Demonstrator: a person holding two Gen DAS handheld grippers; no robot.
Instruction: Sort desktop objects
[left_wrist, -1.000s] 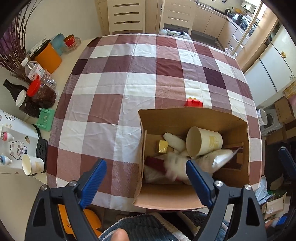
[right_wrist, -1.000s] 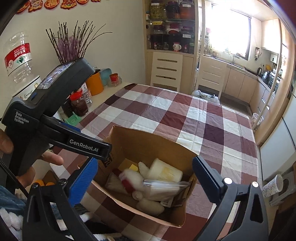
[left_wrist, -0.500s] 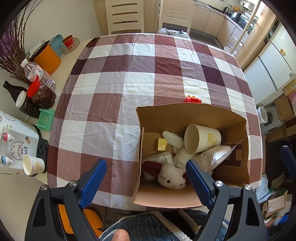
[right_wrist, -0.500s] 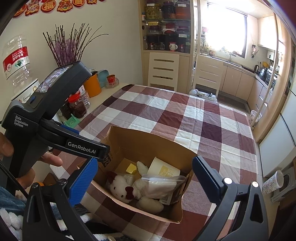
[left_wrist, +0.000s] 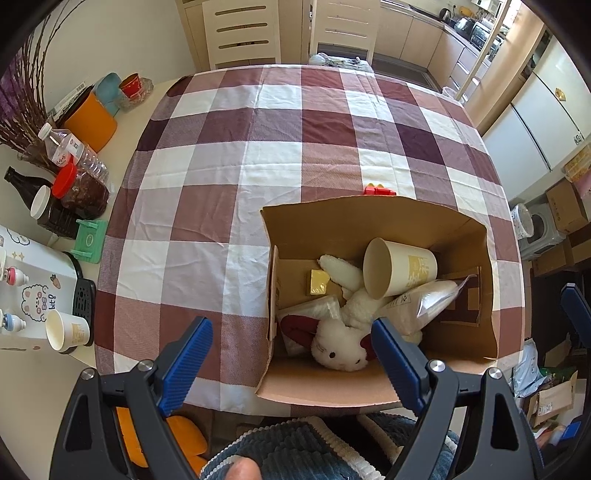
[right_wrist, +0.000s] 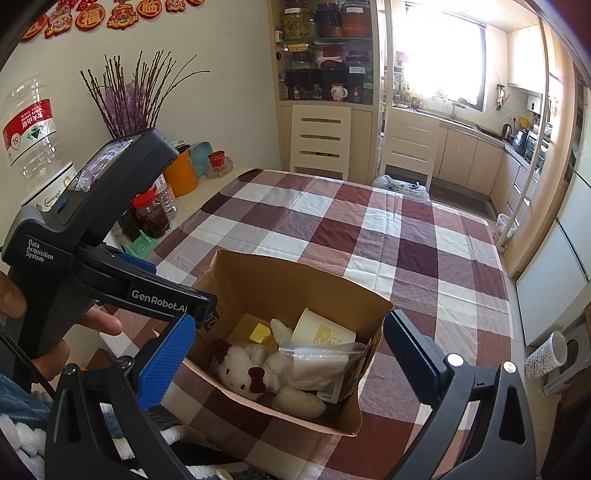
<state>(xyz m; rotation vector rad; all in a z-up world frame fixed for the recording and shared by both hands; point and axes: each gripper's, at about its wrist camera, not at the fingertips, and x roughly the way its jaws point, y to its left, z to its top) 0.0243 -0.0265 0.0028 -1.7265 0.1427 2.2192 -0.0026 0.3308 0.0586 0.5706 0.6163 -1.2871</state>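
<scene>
Checked tablecloth (right_wrist: 373, 236), cardboard box (right_wrist: 295, 284), left claw (right_wrist: 162, 295) marked "GenRobot.AI", "Data Acquisition System"

A cardboard box (left_wrist: 373, 221) stands at the near edge of the counter (left_wrist: 258, 155), toward its right corner. Inside lie a plush toy (left_wrist: 341, 347), a paper cup (left_wrist: 399, 267) on its side, a plastic bag (left_wrist: 424, 301) — and a small block (left_wrist: 317, 281) near the left wall. A toy (left_wrist: 378, 190) sits just behind the box.
</scene>
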